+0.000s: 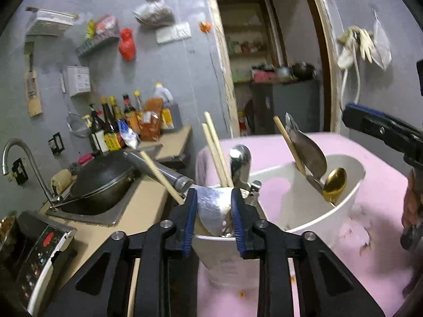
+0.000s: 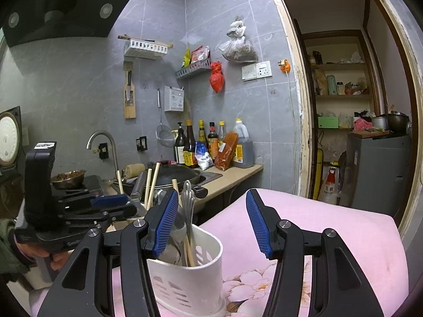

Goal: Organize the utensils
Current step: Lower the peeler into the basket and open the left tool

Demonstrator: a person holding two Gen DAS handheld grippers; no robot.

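Setting: a small kitchen, with a pink floral-covered surface (image 2: 330, 227) carrying two white utensil holders beside the sink counter.
Left claw (image 1: 214, 211): narrow, its blue pads closed on the broad steel blade of a spatula (image 1: 211, 208) directly above the near holder (image 1: 224, 259), the spatula's handle slanting up and away to the left.
Right claw (image 2: 211, 219): standing wide and empty, hovering over the pink surface just beside the slotted holder (image 2: 190, 272), which is apart from its pads.
Utensils: chopsticks (image 1: 215, 153) and a steel spoon handle already stand in the near holder; a gold spoon (image 1: 334, 183), a steel spoon and one more chopstick lean in the slotted holder.
Step in hand: apparently seating the spatula blade-first in the near holder.
Doing it well: the blade looks wide for a crowded mouth, so it likely wants lowering along the free side, clear of the chopsticks, until it rests on the bottom; only then should the pads release.
Risk: the long handle leans outward and could tip a light holder, so the right claw could usefully steady it.
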